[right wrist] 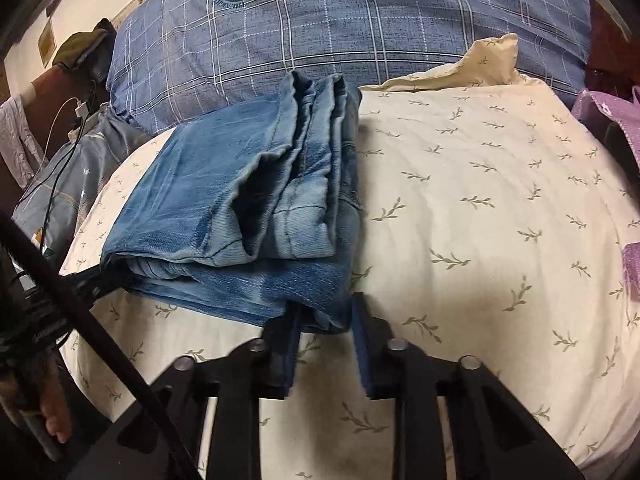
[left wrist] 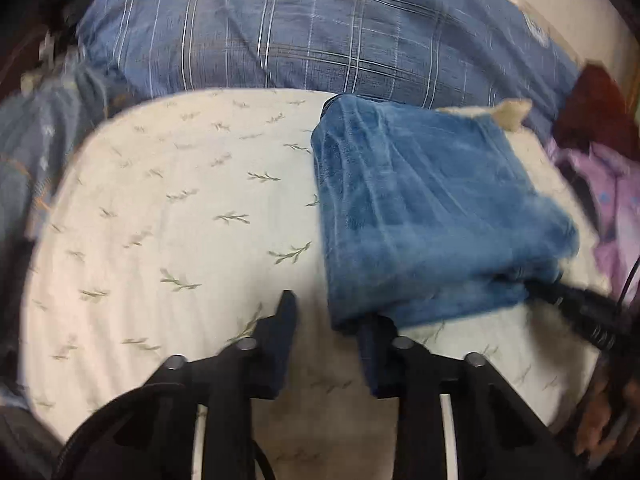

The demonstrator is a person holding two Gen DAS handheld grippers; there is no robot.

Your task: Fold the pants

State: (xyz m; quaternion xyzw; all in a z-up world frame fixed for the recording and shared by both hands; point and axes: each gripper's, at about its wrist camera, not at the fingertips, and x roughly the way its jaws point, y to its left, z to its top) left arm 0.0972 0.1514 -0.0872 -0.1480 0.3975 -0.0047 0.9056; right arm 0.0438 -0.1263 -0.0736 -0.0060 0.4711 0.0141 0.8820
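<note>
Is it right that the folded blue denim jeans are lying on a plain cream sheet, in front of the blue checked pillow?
Not quite: the cream sheet is not plain. The right wrist view shows small green leafy sprigs printed all over it. The rest holds: the folded blue denim jeans lie on it, in front of the blue checked pillow.

pants [right wrist: 240, 208] on cushion [right wrist: 480, 200] | pillow [right wrist: 340, 28] behind both | right tongs [right wrist: 326, 312] at pants' near corner
</note>
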